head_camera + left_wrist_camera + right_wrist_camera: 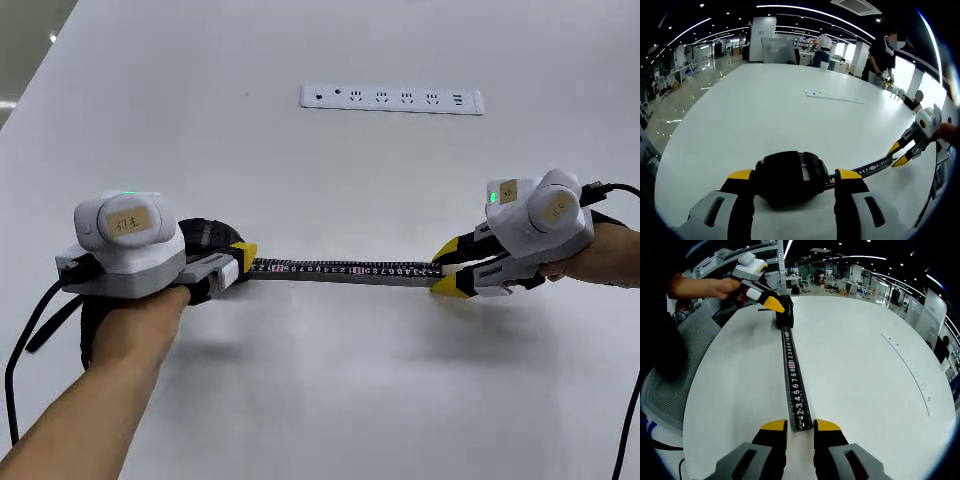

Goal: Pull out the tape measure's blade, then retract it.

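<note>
My L gripper [236, 262], approx 9 o'clock in head view, is clamped round the black tape measure [208, 238], jaws part-closed on its sides. My R gripper [447, 268], at 3 o'clock, pinches the blade [345, 269] at its tip, jaws nearly together. Blade stretches low over the table [320, 390] btwn them, so pull-out looks done or nearly; retract not yet done, I reckon.

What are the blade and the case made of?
The blade looks like thin painted metal: dark and flat, stretched out straight, with white printed numbers. The case looks like dull black plastic or rubber with moulded grooves. I can't tell which of the two.
</note>
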